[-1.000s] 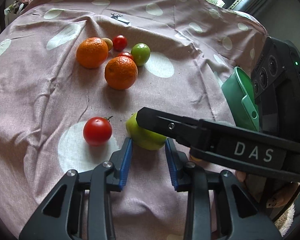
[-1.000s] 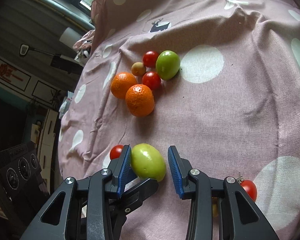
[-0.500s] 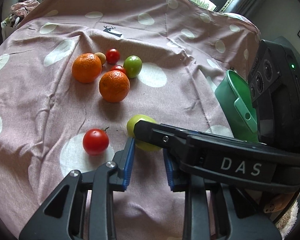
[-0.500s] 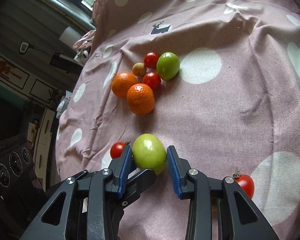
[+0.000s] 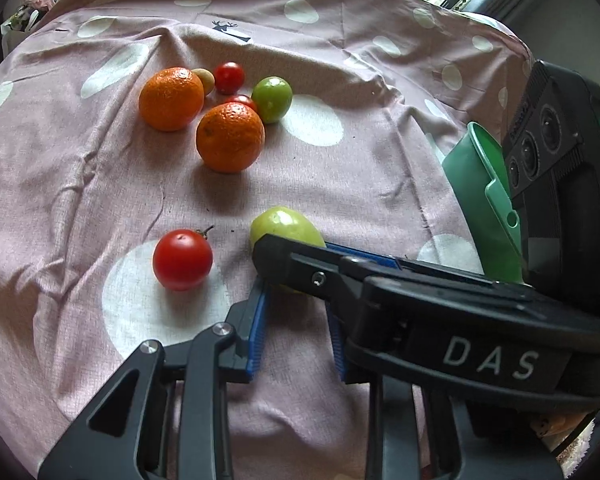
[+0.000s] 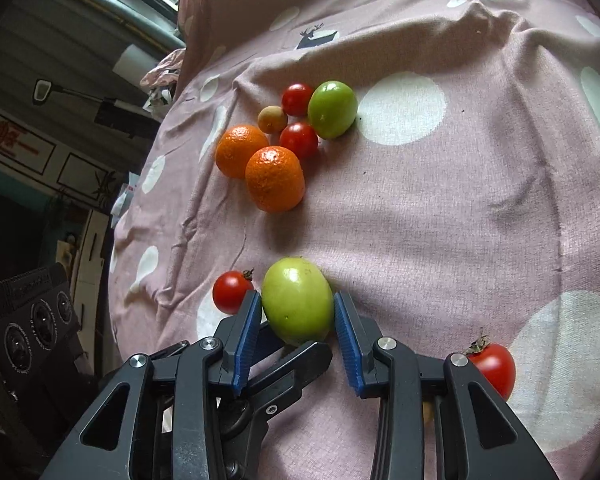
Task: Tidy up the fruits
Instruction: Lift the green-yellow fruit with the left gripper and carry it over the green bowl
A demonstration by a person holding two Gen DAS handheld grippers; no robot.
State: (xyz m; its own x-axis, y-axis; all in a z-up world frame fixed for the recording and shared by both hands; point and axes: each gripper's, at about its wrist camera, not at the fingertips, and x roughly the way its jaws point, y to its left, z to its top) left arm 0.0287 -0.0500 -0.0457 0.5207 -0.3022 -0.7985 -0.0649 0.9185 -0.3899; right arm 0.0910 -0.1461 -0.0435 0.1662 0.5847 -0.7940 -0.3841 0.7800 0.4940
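Observation:
A large green tomato [image 6: 298, 300] lies on the pink spotted cloth [image 6: 440, 208]. My right gripper [image 6: 296, 308] is shut on it, with a blue pad pressing each side. In the left wrist view that tomato [image 5: 286, 226] shows just past one black finger [image 5: 296, 268] of the right gripper, which crosses in front. My left gripper [image 5: 296, 320] sits just behind and below, shut to a narrow gap with only cloth between its pads. One of its fingers [image 6: 296, 360] shows under the tomato. A red tomato [image 5: 182, 259] lies to the left.
Further back lie two oranges [image 5: 230, 136] [image 5: 171, 98], a smaller green tomato [image 5: 272, 98], two small red tomatoes [image 5: 229, 77] and a yellowish fruit [image 5: 204, 80]. A green tub [image 5: 488, 200] stands at the right. Another red tomato [image 6: 494, 368] lies near the right gripper.
The right gripper's pads have closed onto the green tomato. The left gripper's jaws have narrowed, and it has drawn back a little from the tomato.

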